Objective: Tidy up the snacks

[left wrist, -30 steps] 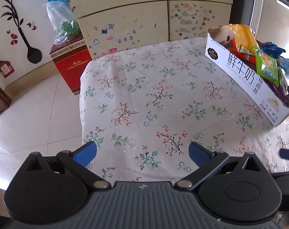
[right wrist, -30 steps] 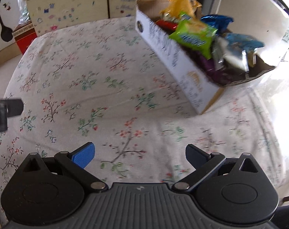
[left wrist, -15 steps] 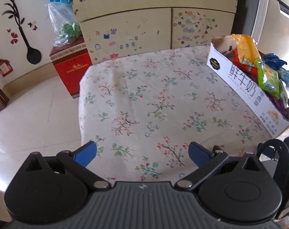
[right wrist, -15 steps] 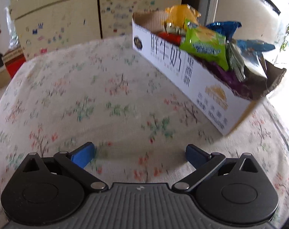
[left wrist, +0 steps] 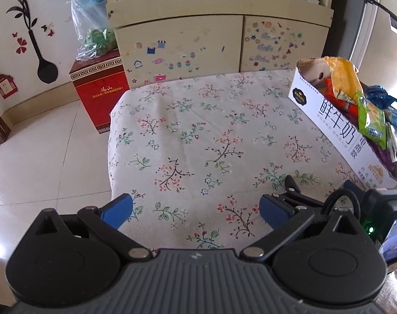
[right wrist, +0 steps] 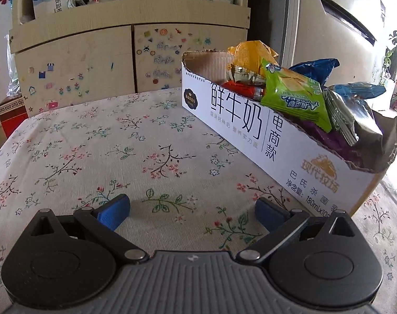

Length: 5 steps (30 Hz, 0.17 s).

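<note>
A white cardboard milk box (right wrist: 271, 141) stands on the floral tablecloth (right wrist: 99, 146) at the right, filled with several snack packets: a green one (right wrist: 295, 99), an orange one (right wrist: 251, 52) and blue ones (right wrist: 316, 70). The box also shows in the left wrist view (left wrist: 340, 128). My right gripper (right wrist: 192, 212) is open and empty, low over the cloth just left of the box's near end. My left gripper (left wrist: 196, 210) is open and empty over the table's near edge. The right gripper's body (left wrist: 360, 209) shows at the right of the left wrist view.
A cream cabinet with stickers (left wrist: 211, 41) stands behind the table, with a cluttered shelf above. A red box (left wrist: 101, 89) with a plastic bag (left wrist: 93, 31) on it sits on the tiled floor (left wrist: 41, 144) at the left. A fridge (right wrist: 329, 31) stands at the right.
Both grippers have pulled back and lowered toward the table's near edge. The right gripper now sits close over the cloth and looks more level at the box. Both stay open.
</note>
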{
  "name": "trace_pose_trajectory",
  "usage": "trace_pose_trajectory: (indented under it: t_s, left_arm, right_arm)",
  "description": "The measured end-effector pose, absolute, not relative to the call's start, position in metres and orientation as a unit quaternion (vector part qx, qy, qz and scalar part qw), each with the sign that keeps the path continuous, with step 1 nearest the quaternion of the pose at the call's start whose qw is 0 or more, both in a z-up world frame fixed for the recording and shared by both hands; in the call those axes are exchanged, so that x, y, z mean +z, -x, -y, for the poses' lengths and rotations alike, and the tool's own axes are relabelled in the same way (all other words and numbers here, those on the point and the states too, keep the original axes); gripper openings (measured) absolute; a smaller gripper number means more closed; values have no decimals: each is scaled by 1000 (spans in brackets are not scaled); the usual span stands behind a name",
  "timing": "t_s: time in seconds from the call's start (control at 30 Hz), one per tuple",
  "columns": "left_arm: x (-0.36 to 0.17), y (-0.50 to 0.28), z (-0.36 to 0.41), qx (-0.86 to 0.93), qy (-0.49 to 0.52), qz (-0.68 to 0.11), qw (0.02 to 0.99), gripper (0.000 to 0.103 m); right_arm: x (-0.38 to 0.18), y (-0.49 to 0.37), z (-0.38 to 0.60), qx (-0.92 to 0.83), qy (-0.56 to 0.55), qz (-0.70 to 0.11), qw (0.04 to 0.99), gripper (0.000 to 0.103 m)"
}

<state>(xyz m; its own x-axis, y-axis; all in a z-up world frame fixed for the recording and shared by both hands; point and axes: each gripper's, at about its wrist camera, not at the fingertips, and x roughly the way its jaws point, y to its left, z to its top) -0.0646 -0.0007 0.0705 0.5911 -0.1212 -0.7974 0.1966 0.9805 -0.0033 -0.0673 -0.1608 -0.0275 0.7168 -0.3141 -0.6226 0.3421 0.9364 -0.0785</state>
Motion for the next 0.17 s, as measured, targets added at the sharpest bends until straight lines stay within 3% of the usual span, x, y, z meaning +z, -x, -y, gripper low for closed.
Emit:
trace_pose_trajectory:
  t_s: [0.17]
  left_arm:
    - [71,64,0,-93,-41,-444,890,102]
  right_arm:
    - [-28,67,161,-177,-22,-331,927,103]
